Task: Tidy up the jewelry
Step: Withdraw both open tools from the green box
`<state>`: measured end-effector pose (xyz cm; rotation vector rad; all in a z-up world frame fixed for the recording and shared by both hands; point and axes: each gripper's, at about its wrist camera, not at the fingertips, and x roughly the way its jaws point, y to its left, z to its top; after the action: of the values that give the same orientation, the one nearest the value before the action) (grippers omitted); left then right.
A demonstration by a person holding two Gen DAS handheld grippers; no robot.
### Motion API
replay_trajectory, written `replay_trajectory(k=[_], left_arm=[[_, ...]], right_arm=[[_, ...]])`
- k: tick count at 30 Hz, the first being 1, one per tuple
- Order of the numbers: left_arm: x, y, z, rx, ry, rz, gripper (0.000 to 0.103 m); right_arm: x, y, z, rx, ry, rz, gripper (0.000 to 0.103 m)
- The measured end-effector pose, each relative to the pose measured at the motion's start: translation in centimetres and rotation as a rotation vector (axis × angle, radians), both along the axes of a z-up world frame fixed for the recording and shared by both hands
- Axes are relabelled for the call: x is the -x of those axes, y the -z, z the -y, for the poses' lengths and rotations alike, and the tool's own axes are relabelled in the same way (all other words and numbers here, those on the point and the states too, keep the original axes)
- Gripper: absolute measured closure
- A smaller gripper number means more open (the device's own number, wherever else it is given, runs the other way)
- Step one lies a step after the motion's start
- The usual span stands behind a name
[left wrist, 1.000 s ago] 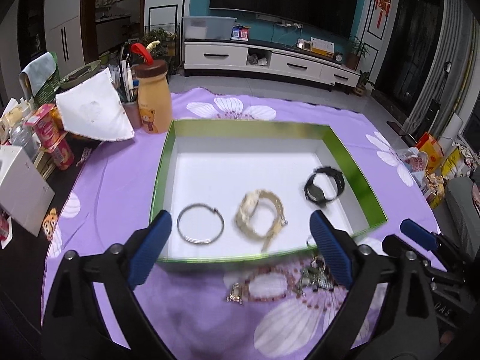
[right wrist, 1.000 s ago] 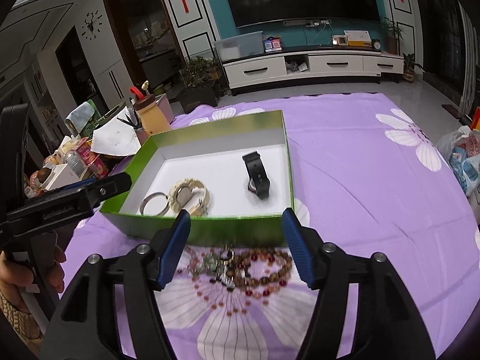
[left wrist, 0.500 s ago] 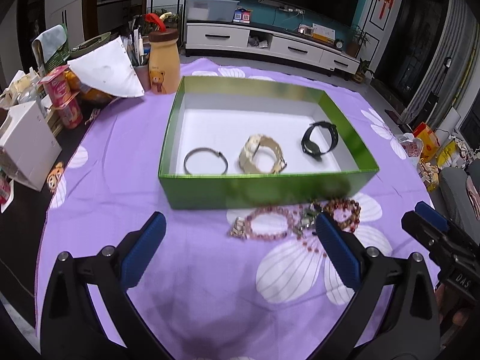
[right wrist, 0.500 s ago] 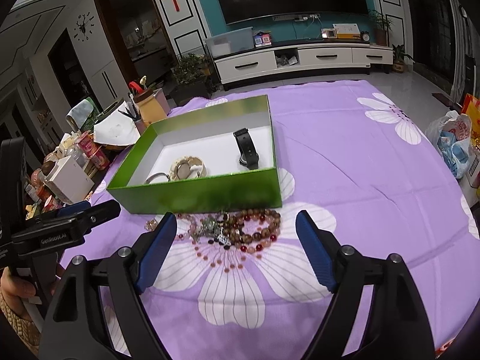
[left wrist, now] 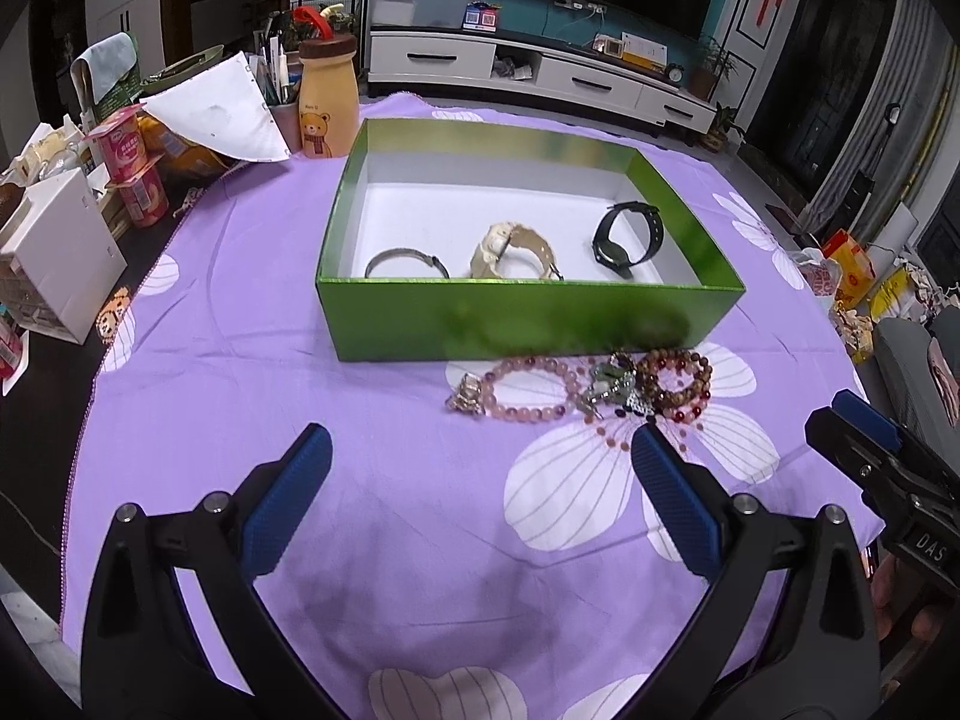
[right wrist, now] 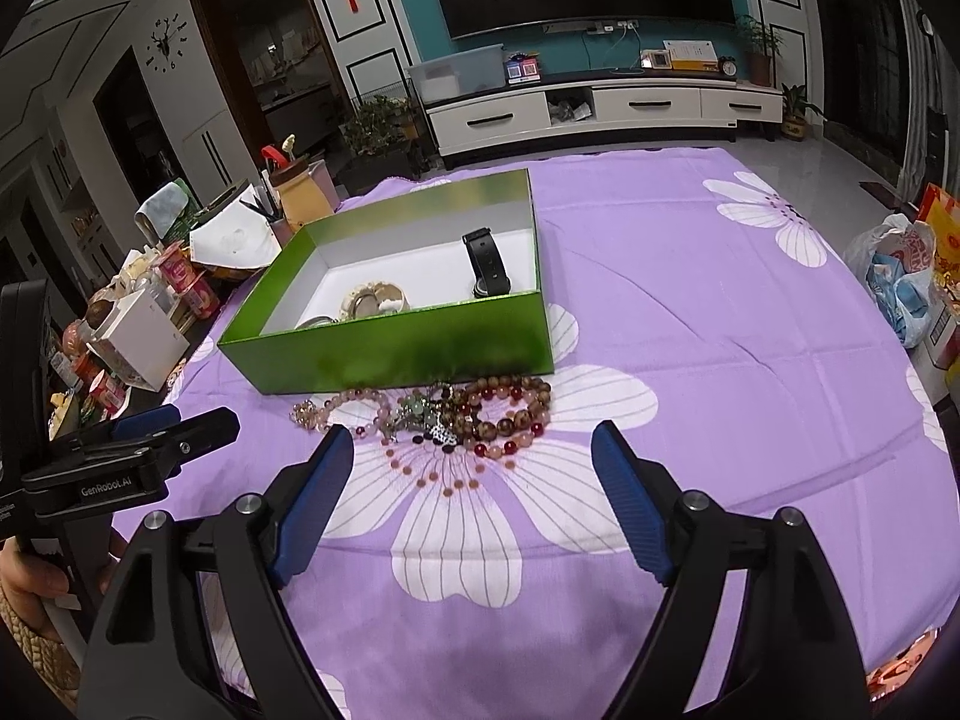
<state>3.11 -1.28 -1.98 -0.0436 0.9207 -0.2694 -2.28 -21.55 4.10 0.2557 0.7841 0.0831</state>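
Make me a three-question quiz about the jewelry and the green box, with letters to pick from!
1. Where do the bead bracelets lie?
A. inside the box
B. on the purple cloth in front of the box
C. on the bear bottle

2. How many pieces lie inside the green box?
A. one
B. three
C. five

3. How is the left gripper?
A. open and empty
B. shut on a bracelet
C. shut on the box

Answers: 1 B, the beads rest on the purple cloth by the box's near wall. 2 B, a silver bangle, beige watch and black watch. 3 A, its fingers are spread with nothing between.
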Motion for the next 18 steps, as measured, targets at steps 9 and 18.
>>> replay_trajectory(k=[9,18], left_arm=[[0.7,0.2,0.2,-0.005,0.013,-0.006,0.002],[1.4,0.7,0.5,-0.001,0.031,-0.012,0.002]], right_arm=[[0.6,0.1,-0.3,0.001,-0.009,-0.007,0.021],[0.9,0.7,-0.9,0.005,-0.023,-0.028,0.021]])
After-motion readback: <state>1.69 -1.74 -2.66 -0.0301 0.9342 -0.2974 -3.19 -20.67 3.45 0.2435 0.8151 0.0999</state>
